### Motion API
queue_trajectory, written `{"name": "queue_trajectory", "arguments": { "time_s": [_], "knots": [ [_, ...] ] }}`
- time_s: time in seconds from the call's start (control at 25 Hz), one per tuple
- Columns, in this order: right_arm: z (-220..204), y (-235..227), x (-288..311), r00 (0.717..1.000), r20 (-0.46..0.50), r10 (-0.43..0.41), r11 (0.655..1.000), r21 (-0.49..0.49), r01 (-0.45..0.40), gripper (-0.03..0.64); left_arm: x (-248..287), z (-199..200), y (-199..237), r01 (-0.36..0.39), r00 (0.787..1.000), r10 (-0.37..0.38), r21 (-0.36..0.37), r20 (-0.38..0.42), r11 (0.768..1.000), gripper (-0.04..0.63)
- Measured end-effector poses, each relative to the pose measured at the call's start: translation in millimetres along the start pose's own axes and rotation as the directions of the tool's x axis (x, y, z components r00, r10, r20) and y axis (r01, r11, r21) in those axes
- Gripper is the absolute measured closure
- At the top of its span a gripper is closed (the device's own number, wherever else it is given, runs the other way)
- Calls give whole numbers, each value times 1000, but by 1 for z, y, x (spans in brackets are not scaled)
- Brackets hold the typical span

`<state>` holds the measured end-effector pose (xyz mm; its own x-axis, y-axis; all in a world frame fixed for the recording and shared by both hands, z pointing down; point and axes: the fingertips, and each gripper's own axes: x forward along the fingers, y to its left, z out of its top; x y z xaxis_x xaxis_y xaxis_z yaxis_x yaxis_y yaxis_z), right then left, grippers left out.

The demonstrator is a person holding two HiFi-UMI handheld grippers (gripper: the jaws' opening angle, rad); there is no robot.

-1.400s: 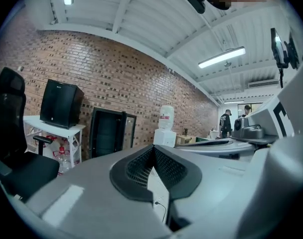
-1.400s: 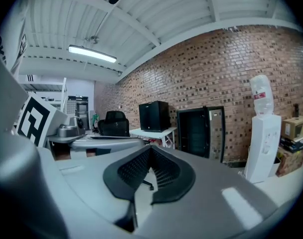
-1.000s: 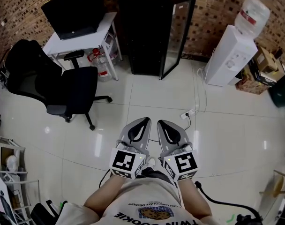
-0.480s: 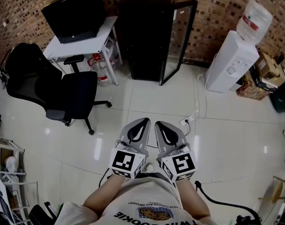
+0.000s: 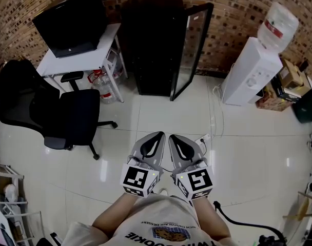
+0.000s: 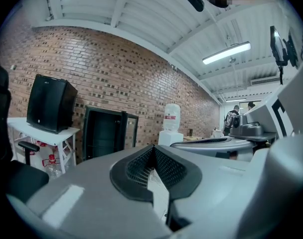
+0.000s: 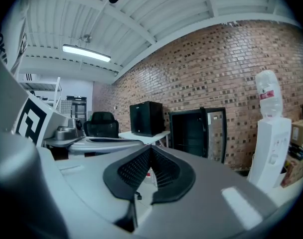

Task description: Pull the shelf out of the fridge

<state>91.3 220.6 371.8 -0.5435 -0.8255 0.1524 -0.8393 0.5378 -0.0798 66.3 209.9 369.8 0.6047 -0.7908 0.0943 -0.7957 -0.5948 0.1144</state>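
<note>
A tall black fridge point(image 5: 151, 45) stands against the brick wall, its glass door point(image 5: 192, 42) swung open to the right. The inside is dark and no shelf can be made out. My left gripper point(image 5: 155, 137) and right gripper point(image 5: 175, 138) are held side by side in front of the person's body, well short of the fridge and pointing at it. Both are shut with nothing between the pads. The left gripper view shows the shut left gripper point(image 6: 154, 148) and the fridge point(image 6: 101, 133) far off. In the right gripper view the shut right gripper point(image 7: 150, 148) faces the fridge point(image 7: 189, 131).
A black office chair point(image 5: 69, 111) stands at the left, by a white desk point(image 5: 79, 55) bearing a black box point(image 5: 71, 22). Water bottles point(image 5: 99, 81) sit under the desk. A water dispenser point(image 5: 251, 68) is right of the fridge. A power strip point(image 5: 203, 137) with its cable lies on the floor ahead.
The whole view has shifted a little towards the fridge, and the chair has slid leftward in the picture. Both grippers keep their place side by side and stay shut.
</note>
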Motion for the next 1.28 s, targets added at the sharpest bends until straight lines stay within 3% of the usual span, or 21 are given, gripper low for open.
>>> {"name": "queue_trajectory", "arguments": {
  "time_s": [0.76,1.28],
  "knots": [
    [54,-50,222,997,-32,-71,996,-48,69,612,122,49,195,65,998,-64,-38,23,997,595],
    [61,-84,276,996,-20,-86,996,-40,85,612,173,52,233,76,997,-75,-33,23,997,595]
  ]
}}
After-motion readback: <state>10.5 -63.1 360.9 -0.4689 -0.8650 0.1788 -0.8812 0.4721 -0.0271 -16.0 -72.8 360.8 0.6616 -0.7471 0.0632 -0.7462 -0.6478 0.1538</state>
